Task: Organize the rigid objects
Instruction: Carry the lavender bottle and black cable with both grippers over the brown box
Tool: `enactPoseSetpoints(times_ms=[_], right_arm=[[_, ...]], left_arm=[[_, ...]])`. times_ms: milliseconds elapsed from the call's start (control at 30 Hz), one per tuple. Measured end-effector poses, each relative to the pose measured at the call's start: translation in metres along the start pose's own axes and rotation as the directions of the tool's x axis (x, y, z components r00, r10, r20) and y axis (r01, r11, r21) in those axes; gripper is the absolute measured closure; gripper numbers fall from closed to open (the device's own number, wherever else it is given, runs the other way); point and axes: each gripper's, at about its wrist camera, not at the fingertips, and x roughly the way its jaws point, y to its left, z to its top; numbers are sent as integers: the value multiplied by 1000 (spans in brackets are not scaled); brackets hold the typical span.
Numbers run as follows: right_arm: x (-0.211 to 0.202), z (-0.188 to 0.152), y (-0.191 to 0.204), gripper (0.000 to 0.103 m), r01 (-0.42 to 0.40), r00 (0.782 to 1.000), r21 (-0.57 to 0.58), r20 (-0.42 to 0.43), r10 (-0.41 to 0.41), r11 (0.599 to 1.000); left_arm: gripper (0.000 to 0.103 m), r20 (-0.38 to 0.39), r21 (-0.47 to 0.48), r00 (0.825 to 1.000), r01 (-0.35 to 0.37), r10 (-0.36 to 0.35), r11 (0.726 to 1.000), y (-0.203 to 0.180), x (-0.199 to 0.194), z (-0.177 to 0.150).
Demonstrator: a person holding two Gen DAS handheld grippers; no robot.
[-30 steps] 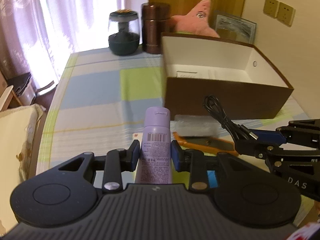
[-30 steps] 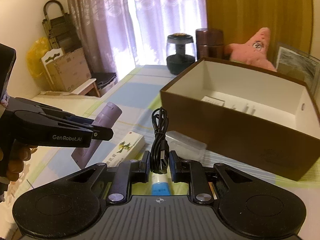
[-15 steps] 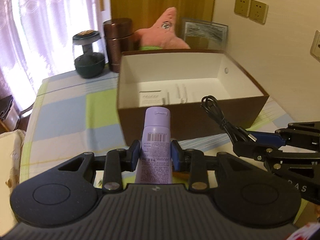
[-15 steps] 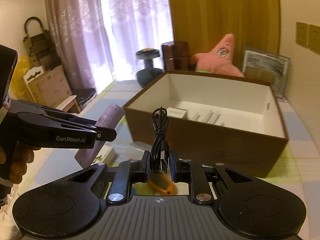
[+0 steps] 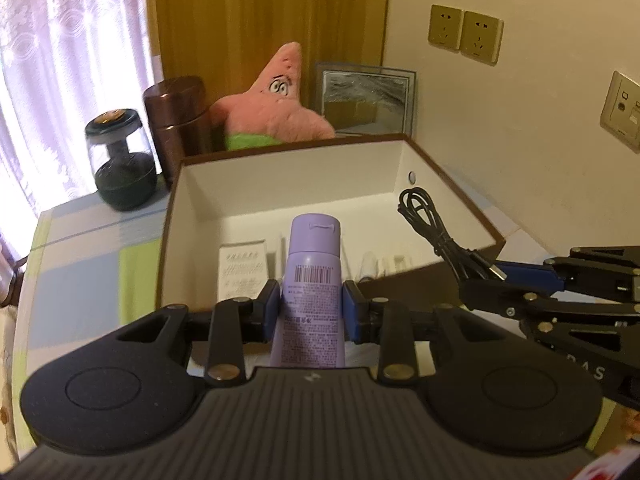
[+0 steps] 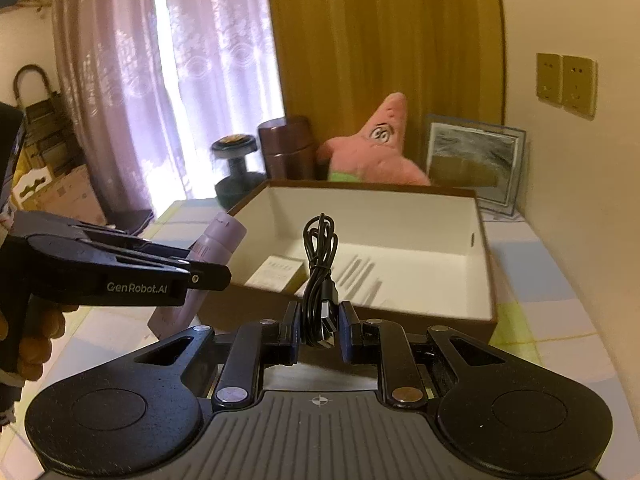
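Note:
My left gripper (image 5: 312, 308) is shut on a purple tube (image 5: 312, 280) with a barcode, held upright over the near wall of the brown box (image 5: 472, 216). It also shows in the right wrist view (image 6: 212, 256), at the box's left corner. My right gripper (image 6: 319, 332) is shut on a coiled black USB cable (image 6: 320, 264), held above the box's near wall. The cable also shows in the left wrist view (image 5: 436, 232), over the box's right side. The box has a white inside and holds a small white carton (image 5: 242, 270) and some thin pale items.
Behind the box stand a dark glass jar (image 5: 120, 164), a copper canister (image 5: 178, 120), a pink star plush (image 5: 276, 112) and a framed picture (image 5: 366, 100). Wall sockets (image 5: 464, 34) are on the right wall. The table has a checked cloth (image 5: 88, 280).
Both grippers have risen and moved forward to the box with their loads. The view now looks down into the box. The table items in front of the box have dropped out of sight.

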Motion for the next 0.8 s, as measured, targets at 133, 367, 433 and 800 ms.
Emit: enactPoseSetpoints(times_ms=[133, 367, 433, 800], right_arm=[[10, 13, -18, 87, 13, 1000, 21, 3, -14, 1000], [38, 31, -48, 87, 51, 999, 49, -10, -50, 998], [48, 36, -58, 87, 62, 998, 58, -19, -61, 996], [107, 52, -101, 87, 99, 991, 78, -103, -91, 992]], left_arm=[[74, 3, 7, 1000, 11, -11, 1000, -6, 14, 18], [74, 4, 8, 1000, 24, -24, 1000, -14, 47, 51], [74, -6, 14, 1000, 28, -28, 1000, -15, 61, 61], [74, -86, 17, 995, 46, -45, 999, -23, 133, 89]])
